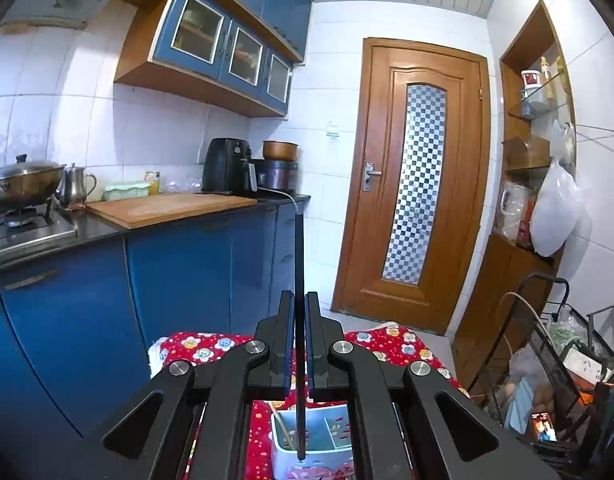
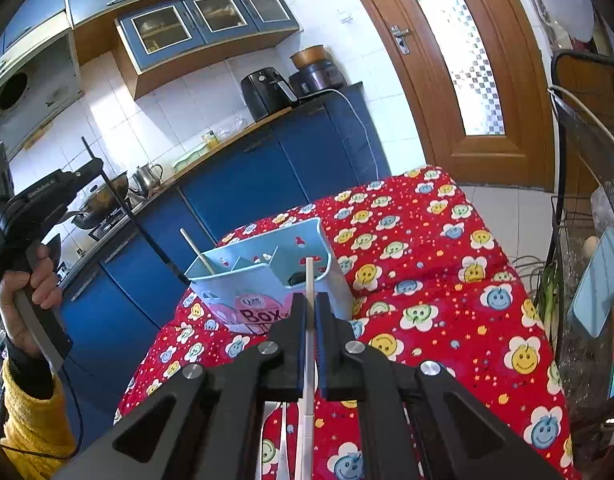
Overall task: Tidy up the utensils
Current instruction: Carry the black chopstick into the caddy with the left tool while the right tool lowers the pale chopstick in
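While the left gripper point(image 1: 300, 312) is pinching a black chopstick point(image 1: 299, 256) above the blue box point(image 2: 263, 276), the right gripper point(image 2: 310, 304) is clamping a white chopstick point(image 2: 309, 280).

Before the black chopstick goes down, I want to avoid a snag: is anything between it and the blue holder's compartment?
Nothing visible blocks it. The thin black chopstick hangs with its tip over the light blue divided plastic utensil box; a pale wooden chopstick leans in the compartment beside its tip.
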A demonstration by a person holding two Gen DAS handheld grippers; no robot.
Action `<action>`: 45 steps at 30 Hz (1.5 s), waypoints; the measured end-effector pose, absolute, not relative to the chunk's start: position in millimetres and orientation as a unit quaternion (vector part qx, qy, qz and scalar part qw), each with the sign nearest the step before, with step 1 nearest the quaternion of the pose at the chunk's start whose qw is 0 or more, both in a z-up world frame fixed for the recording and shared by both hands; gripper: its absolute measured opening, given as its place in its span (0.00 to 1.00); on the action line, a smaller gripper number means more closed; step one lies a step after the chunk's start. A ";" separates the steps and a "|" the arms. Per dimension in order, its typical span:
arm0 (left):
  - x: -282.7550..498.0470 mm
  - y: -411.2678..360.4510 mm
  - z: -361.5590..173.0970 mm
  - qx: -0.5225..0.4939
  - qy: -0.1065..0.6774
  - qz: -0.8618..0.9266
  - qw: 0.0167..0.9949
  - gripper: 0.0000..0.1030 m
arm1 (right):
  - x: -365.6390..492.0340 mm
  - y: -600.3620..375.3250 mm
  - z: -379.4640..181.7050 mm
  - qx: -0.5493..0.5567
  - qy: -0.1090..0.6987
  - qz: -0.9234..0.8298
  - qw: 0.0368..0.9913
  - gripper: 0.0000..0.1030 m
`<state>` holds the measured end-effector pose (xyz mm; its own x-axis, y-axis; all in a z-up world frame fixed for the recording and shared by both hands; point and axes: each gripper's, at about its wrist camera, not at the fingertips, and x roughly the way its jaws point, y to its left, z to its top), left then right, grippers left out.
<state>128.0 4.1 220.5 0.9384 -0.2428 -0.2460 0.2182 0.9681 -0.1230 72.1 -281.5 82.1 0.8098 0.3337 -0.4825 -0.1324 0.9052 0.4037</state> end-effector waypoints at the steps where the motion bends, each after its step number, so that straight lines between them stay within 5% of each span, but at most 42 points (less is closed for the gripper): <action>1: 131.0 5.5 221.1 -0.050 0.132 -0.116 0.983 0.04 | 72.5 -281.1 82.7 0.177 0.281 0.124 0.935 0.06; 11: 143.8 1.6 220.8 -0.053 0.129 -0.113 0.984 0.04 | 82.4 -279.3 94.1 0.174 0.254 0.129 0.943 0.06; 31: 178.1 -0.9 108.1 -0.082 0.213 -0.114 0.967 0.04 | 133.4 -254.9 132.7 0.111 0.138 0.077 0.981 0.06; 45: 172.6 -9.5 100.1 -0.055 0.181 -0.113 0.975 0.04 | 180.9 -225.3 125.6 0.060 0.113 0.049 0.991 0.06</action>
<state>172.6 -9.5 100.1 0.9086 -0.2404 -0.3414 0.2005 0.9684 -0.1482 180.9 -225.3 125.6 0.9696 0.1103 -0.2186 -0.0829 0.9879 0.1308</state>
